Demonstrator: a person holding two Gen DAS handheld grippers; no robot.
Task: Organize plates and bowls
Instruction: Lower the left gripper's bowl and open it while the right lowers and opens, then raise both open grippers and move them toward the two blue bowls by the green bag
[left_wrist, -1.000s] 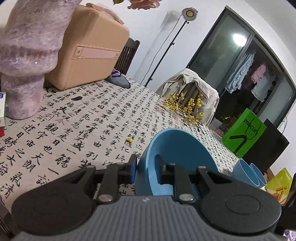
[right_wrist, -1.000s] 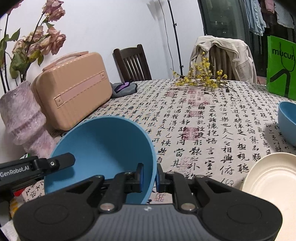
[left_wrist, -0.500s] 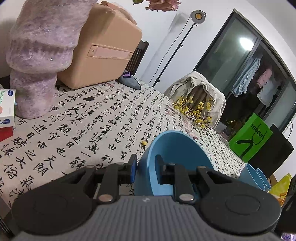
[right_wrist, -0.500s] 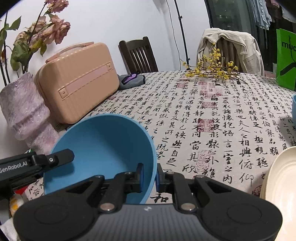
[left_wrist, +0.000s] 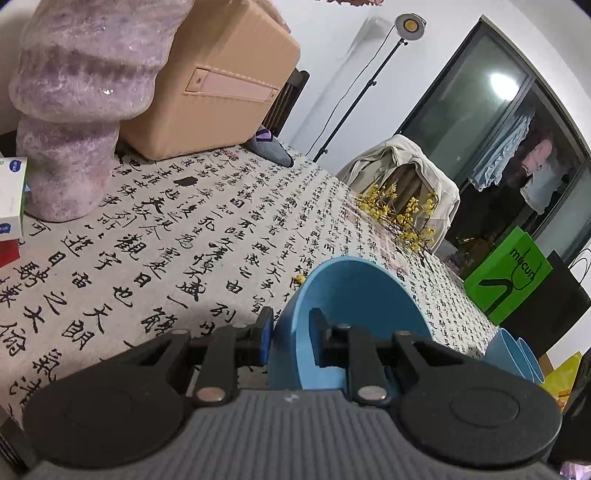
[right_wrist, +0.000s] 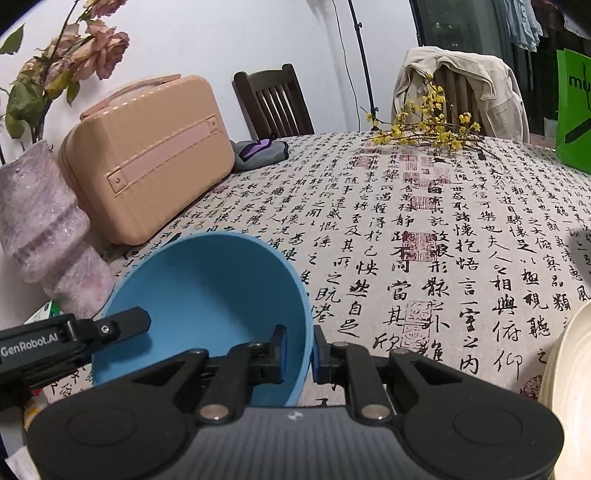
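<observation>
Both claws grip one blue bowl (right_wrist: 207, 314) by its rim, at opposite sides; the right claw (right_wrist: 298, 350) is nearly closed, one pad inside the wall and one outside, and the left claw (left_wrist: 291, 332) pinches the other side of the rim the same way. The bowl hangs tilted just above the tabletop (right_wrist: 461, 229), which wears a cloth printed with black calligraphy; whether its base touches the cloth I cannot tell. It sits near the purple vase (right_wrist: 44, 229) and the peach-coloured case (right_wrist: 147, 155); a cream plate (right_wrist: 569, 387) lies at the right edge of the right wrist view, and two more blue bowls (left_wrist: 513, 354) stand further off in the left wrist view.

The bowl looks stiff, thin-walled and matte, probably light plastic or silicone-coated ware; it should not slip readily between the pads, though a rim pinch lets it swing; two opposed grips steady it. The rim is the only sensible hold, since the curved wall offers nothing else; a drop seems unlikely to break it, but it would tip and roll.
</observation>
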